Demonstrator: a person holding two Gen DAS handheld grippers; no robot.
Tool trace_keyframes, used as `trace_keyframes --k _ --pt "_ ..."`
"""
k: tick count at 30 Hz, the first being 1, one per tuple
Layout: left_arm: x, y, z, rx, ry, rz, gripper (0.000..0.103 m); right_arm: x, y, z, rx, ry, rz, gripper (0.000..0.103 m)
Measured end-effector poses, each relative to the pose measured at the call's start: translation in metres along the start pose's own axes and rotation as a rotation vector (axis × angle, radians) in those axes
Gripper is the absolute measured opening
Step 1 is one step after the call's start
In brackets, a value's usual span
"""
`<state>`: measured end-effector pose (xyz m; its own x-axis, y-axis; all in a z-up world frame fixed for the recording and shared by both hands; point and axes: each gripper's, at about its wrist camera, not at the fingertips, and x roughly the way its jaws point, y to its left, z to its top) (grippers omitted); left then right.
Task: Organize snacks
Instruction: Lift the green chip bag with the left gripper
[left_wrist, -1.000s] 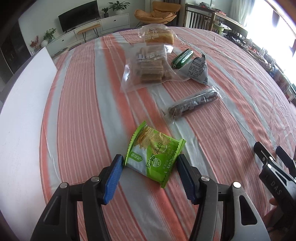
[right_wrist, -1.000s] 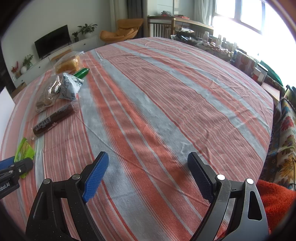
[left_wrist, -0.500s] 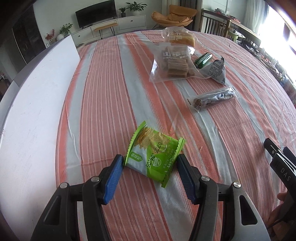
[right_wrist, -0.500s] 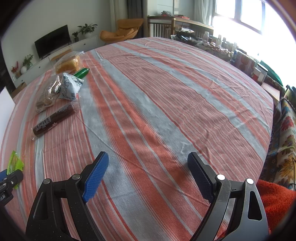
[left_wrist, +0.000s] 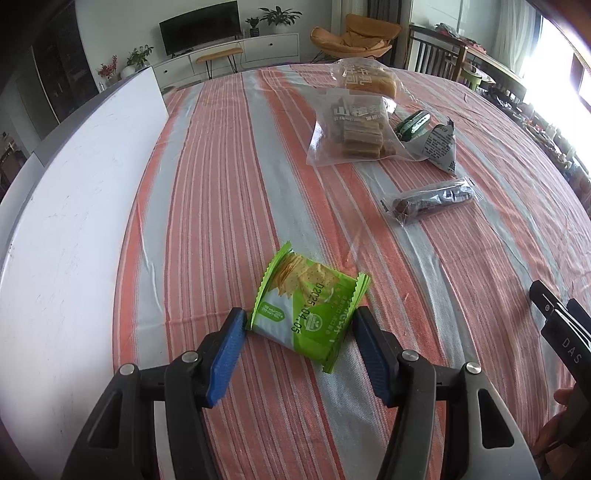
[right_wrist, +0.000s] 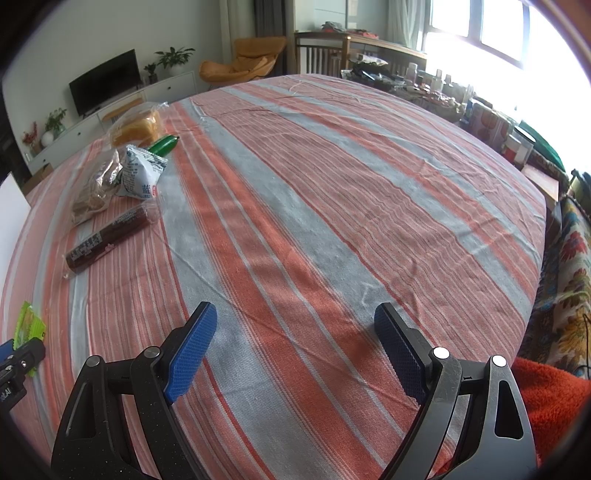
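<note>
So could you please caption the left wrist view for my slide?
Left gripper clamps a green cracker packet above the striped tablecloth.

Green packet (left_wrist: 308, 308) (orange-grey striped cloth (left_wrist: 229, 192))

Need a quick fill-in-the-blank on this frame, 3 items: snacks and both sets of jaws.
1. The left gripper has its jaws shut on a ____ cracker packet.
2. The right gripper holds ____ in its jaws.
3. The dark sausage stick lies on a ____ tablecloth.

Missing words: green; nothing; striped
</note>
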<state>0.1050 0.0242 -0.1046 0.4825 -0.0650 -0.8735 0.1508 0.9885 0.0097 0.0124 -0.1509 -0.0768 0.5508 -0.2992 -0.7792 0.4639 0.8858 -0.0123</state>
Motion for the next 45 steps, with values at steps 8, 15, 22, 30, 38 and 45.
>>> trace_keyframes --k 8,15,22,30,38,45 --pt "0.002 0.002 0.000 -0.002 -0.001 0.001 0.064 0.000 0.000 0.000 0.000 0.000 0.000 0.090" --pt "0.006 0.003 0.000 0.034 0.027 -0.036 0.089 0.000 0.000 0.000 -0.001 0.000 0.001 0.090" --pt "0.010 -0.020 0.009 0.169 0.032 -0.071 0.097 0.001 0.001 0.000 -0.001 0.000 0.001 0.090" --pt "0.014 -0.014 0.012 0.105 0.035 -0.054 0.100 0.001 0.001 0.000 -0.001 0.000 0.001 0.090" --pt "0.014 -0.005 0.011 0.077 0.060 -0.046 0.099 0.000 0.001 -0.001 -0.002 0.000 0.003 0.090" --pt "0.002 0.014 0.025 0.056 0.075 -0.155 0.099 0.001 0.001 0.000 -0.002 -0.001 0.001 0.090"
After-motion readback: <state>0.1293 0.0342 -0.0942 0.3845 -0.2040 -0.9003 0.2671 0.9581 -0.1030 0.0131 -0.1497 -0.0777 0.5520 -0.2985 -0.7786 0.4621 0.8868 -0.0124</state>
